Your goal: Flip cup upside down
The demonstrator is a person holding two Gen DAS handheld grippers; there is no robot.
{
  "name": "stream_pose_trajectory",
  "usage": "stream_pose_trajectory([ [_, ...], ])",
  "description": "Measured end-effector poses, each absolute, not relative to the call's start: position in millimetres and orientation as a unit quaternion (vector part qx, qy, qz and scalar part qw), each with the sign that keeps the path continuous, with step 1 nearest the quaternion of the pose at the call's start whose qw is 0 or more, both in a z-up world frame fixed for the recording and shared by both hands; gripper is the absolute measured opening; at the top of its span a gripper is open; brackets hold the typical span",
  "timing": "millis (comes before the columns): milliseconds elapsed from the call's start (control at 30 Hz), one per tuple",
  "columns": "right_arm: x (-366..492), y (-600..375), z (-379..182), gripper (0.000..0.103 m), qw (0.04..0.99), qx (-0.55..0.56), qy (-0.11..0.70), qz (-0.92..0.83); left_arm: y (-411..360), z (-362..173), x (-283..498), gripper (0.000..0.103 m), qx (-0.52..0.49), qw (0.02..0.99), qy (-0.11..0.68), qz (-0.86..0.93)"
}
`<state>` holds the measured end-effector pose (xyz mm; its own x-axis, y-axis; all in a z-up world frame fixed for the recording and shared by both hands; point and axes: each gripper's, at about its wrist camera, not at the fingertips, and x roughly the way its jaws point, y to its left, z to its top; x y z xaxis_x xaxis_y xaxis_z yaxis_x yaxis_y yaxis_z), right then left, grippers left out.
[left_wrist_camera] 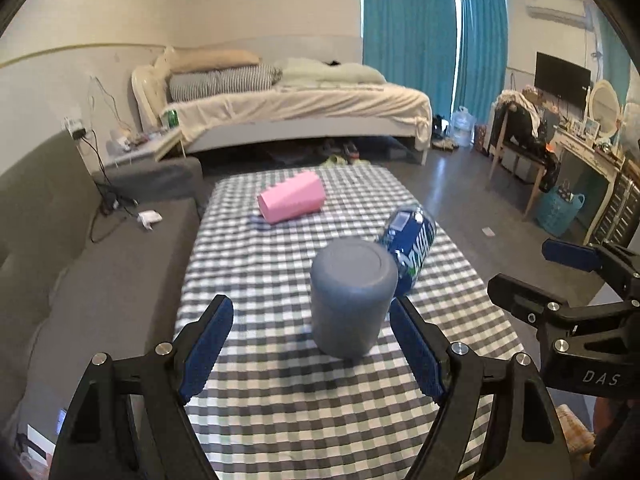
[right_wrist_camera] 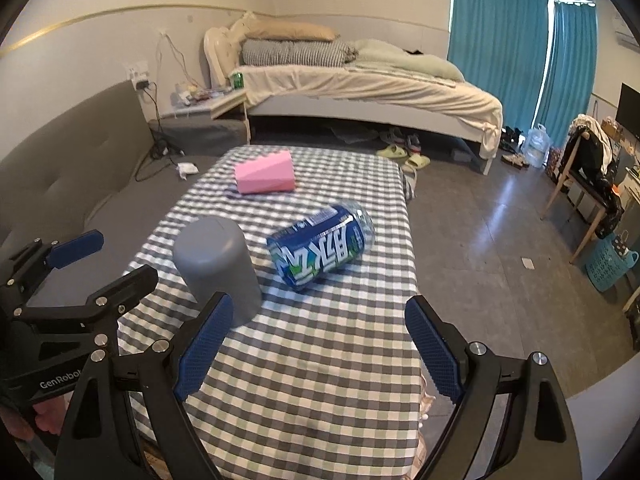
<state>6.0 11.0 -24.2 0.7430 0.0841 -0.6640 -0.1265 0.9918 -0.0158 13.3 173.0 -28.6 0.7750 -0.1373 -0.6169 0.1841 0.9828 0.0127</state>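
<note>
A grey cup (left_wrist_camera: 351, 298) stands upside down, base up, on the checked tablecloth (left_wrist_camera: 280, 380); it also shows in the right wrist view (right_wrist_camera: 218, 264). My left gripper (left_wrist_camera: 312, 344) is open just in front of the cup, its fingers on either side and apart from it. My right gripper (right_wrist_camera: 318, 344) is open and empty over the table's near right part; it shows in the left wrist view (left_wrist_camera: 536, 272) at the right. The left gripper shows in the right wrist view (right_wrist_camera: 108, 260) at the left.
A pink cup (left_wrist_camera: 290, 202) lies on its side at the table's far end. A blue bottle (left_wrist_camera: 412, 248) lies on its side right behind the grey cup. A grey sofa (left_wrist_camera: 80, 260) runs along the table's left; a bed (left_wrist_camera: 300, 108) stands beyond.
</note>
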Motion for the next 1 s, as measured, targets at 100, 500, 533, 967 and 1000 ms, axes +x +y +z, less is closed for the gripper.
stream_pose_trajectory([
  [100, -1.3, 8.1, -23.2, 0.088, 0.940, -0.021, 0.336, 0.053, 176.1, -26.0, 3.0, 0.085, 0.044, 0.949, 0.302, -0.078],
  [500, -13.3, 3.8, -34.3, 0.096, 0.942, -0.005, 0.331, 0.057, 192.0, -34.4, -10.7, 0.103, 0.002, 0.950, 0.306, -0.059],
  [533, -13.2, 3.6, -34.8, 0.097, 0.942, -0.006, 0.331, 0.055, 193.2, -35.7, -10.8, 0.103, 0.000, 0.950, 0.307, -0.057],
  [967, -15.3, 5.4, -34.5, 0.103, 0.945, -0.012, 0.323, 0.047, 199.7, -37.6, -11.7, 0.103, -0.011, 0.951, 0.306, -0.049],
  [1000, -14.6, 5.7, -34.4, 0.103, 0.945, -0.012, 0.325, 0.047, 200.7, -37.5, -12.3, 0.103, -0.012, 0.951, 0.305, -0.049],
])
